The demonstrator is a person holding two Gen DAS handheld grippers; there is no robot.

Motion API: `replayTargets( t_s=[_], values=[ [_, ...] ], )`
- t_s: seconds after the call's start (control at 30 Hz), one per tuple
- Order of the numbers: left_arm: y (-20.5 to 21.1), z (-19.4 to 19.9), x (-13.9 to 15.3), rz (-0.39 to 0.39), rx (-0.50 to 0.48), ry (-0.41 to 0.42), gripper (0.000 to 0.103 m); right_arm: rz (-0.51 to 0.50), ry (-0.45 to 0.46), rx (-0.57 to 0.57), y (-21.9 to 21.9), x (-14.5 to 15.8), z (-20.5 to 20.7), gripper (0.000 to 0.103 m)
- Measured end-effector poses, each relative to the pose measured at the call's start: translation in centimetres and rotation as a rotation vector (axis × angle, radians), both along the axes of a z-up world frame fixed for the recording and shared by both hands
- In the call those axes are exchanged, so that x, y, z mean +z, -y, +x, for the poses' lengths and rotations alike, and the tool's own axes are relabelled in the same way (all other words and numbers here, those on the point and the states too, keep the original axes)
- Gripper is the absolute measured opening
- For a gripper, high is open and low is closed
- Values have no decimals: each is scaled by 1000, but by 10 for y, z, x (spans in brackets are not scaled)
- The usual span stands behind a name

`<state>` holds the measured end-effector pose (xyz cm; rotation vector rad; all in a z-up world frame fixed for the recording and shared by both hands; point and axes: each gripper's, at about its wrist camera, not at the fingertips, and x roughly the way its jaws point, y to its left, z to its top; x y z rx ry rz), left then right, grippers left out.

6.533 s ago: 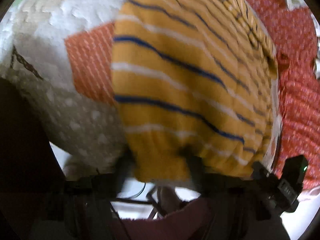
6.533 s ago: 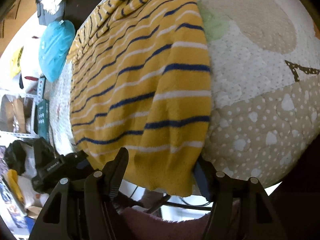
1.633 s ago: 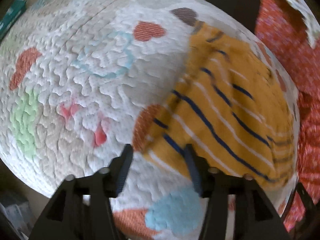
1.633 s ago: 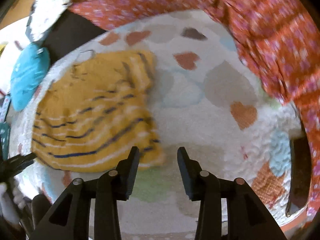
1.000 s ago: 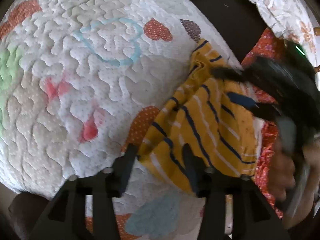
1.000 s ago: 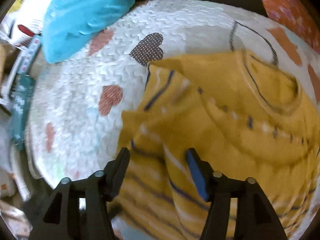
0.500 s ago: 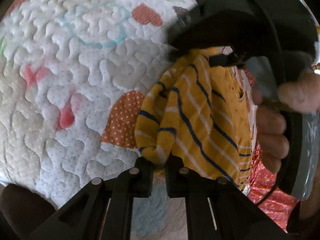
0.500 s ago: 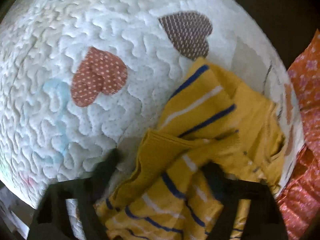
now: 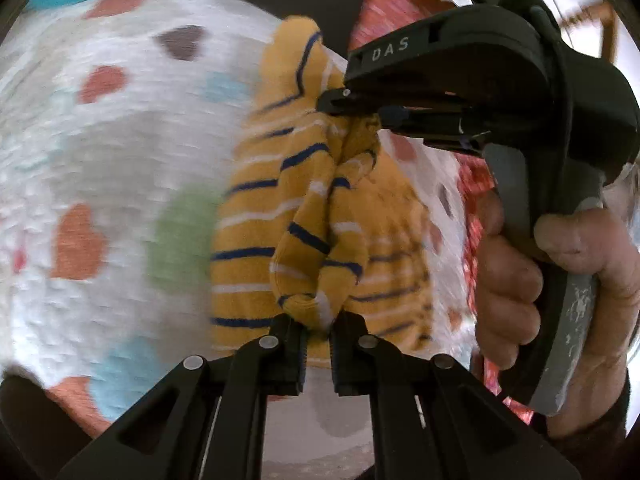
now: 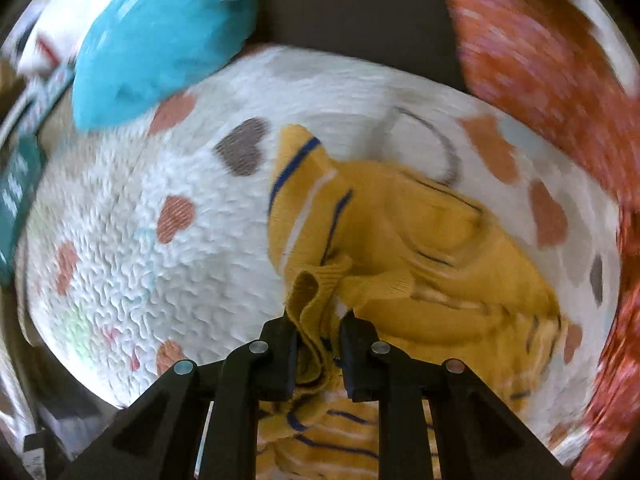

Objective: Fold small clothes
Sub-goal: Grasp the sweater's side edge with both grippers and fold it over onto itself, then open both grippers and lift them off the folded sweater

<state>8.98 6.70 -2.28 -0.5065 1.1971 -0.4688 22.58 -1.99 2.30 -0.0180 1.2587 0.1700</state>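
Between the pressed-together fingers of the left gripper (image 9: 319, 334), a bunched edge of the yellow striped sweater (image 9: 320, 216) is pinched tight, and from there the knit runs up and away as a taut ridge to the right gripper (image 9: 362, 114), whose jaws are closing on a ribbed fold of the same garment (image 10: 316, 300). That ridge is the long axis, strung from one grip to the other, so neither hand is nearer; the rest of the sweater hangs and trails onto the heart-print quilt (image 9: 100, 168) beyond, with a red patterned cloth (image 10: 540, 52) at the far edge. A second ago both grippers stood spread over the sweater lying crumpled on the quilt; now it is gathered and partly lifted.
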Motion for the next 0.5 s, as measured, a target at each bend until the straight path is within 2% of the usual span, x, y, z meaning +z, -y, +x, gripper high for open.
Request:
replayTargets(
  t_s=[0.13, 0.27, 0.37, 0.5],
  values=[
    [73, -3, 4, 42, -127, 12, 8, 66, 23, -116, 76, 6, -17, 18],
    [139, -8, -5, 114, -241, 16, 8, 125, 13, -236, 152, -8, -37, 18],
    [167, -12, -12, 159, -285, 18, 8, 154, -4, -308, 193, -24, -47, 18],
    [182, -19, -7, 201, -313, 51, 9, 218, -29, -384, 223, -48, -60, 18]
  ],
)
